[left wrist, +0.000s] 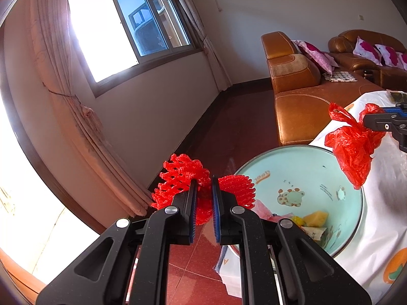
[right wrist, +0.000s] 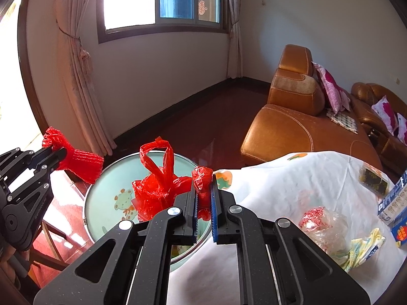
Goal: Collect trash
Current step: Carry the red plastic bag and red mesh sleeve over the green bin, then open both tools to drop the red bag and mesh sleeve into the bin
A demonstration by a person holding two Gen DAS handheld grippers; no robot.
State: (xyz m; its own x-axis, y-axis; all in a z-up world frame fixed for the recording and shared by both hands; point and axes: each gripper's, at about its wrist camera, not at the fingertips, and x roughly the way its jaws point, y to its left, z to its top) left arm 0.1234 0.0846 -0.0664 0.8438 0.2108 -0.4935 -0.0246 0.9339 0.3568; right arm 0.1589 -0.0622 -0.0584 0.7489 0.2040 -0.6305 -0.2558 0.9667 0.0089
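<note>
Daylight pours through a curtained window (right wrist: 162,2) onto a cream wall and a dark red floor (left wrist: 229,127), with a tan leather sofa (right wrist: 287,127) along the right. At the left, the left gripper (left wrist: 204,195) has its blue-padded jaws nearly together, clamped on a red foam fruit net (left wrist: 183,178) that bulges out on both sides of the fingers; it hangs in the air over the floor, just left of the basin. Next comes a round pale-green basin (left wrist: 318,167) printed with cartoon animals, standing at the edge of the table (right wrist: 292,178), which is draped in a white patterned cloth; scraps including a yellow piece (left wrist: 315,218) and a pink wrapper (left wrist: 264,209) lie in its bottom. Over the basin's right side the right gripper (right wrist: 203,198) is pinched tight on a crumpled red plastic bag (right wrist: 160,188), whose looped handles stand up above the basin's inside. Farther right on the cloth lie a clear plastic wrapper with red print (right wrist: 318,223), a yellow and white wrapper (right wrist: 363,249), a dark packet (right wrist: 374,180) and a blue box (right wrist: 396,203).
</note>
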